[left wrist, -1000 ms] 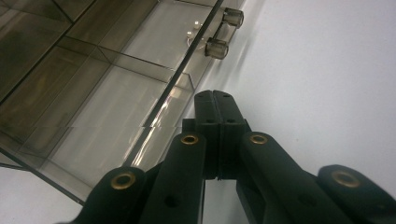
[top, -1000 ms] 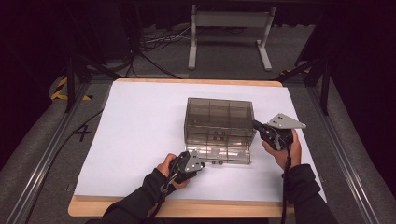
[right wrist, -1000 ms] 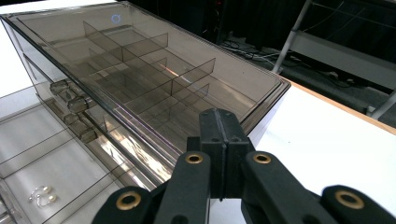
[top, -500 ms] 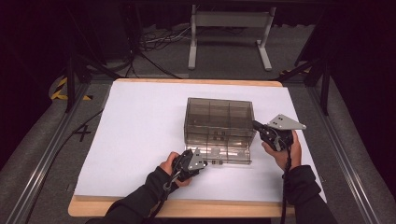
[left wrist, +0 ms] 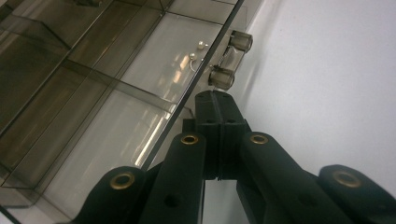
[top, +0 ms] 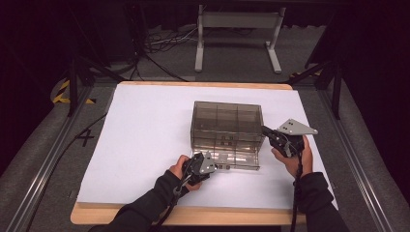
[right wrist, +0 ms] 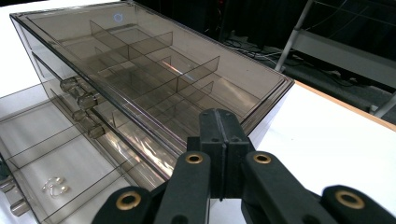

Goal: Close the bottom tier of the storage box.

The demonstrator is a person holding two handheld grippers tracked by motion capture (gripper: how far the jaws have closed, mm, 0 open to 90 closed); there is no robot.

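Sitting in the middle of the white table [top: 145, 135] is a smoky see-through plastic drawer box [top: 227, 121], boxy with hard glossy walls and thin dividers showing through the top. Its bottom drawer [top: 237, 158] is pulled out toward the person, and it's split into compartments by the same clear dividers.

Two small earrings [left wrist: 198, 51] lie in one compartment of that open drawer, each a little pearl-looking bead on a thin metal hook. In the right gripper view they show as a shiny pair [right wrist: 55, 185] near the drawer's front.

Knobs: two stubby clear cylinders [left wrist: 231, 58] on the open drawer's front in the left gripper view, and more of the same kind on the drawers above in the right gripper view [right wrist: 79, 93].

The left gripper [left wrist: 215, 100] is matte black plastic with brass-coloured rivets, jaws pressed together with nothing between them, tip just beside the nearer knob at the drawer's front edge. The right gripper [right wrist: 219, 126] looks the same, jaws shut flat against each other and empty, sitting at the right front corner of the box; whether it touches is hard to say.
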